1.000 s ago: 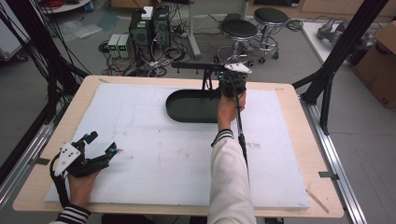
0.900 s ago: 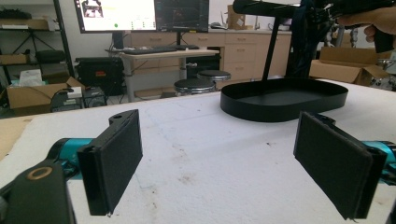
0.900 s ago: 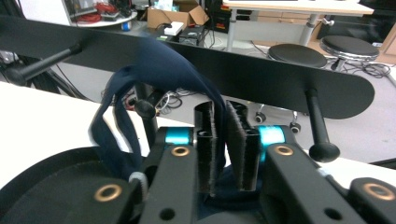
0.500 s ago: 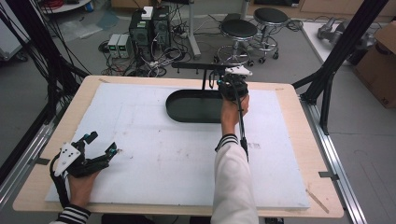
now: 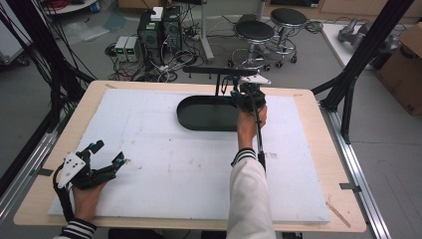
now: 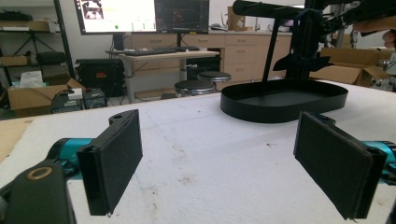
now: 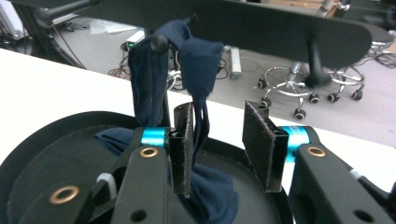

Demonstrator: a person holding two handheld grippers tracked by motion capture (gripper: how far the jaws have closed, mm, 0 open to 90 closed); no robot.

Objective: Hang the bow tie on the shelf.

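Observation:
A navy cloth (image 7: 196, 60) hangs from a peg on a black rack (image 5: 219, 71) that stands over a black oval tray (image 5: 199, 119). More of the cloth is bunched in the tray. My right gripper (image 7: 219, 144) is at the rack (image 7: 280, 28), and its jaws have just been opening. The hanging strip of cloth lies between them against the left pad (image 7: 183, 144), and the right pad is clear of it. My left gripper (image 5: 108, 152) rests at the front left of the white board, open with nothing in it. In the left gripper view, tray (image 6: 280, 100) and cloth (image 6: 303, 60) stand far ahead of that gripper (image 6: 219, 163).
A white foam board (image 5: 174, 164) covers the wooden table (image 5: 308, 99). Black frame posts (image 5: 358, 64) rise at the table's far corners. Stools (image 5: 254, 32) and computer boxes (image 5: 159, 25) stand on the floor beyond the far edge.
The right hand has shifted only slightly at the rack. The left hand and its gripper lie where they were.

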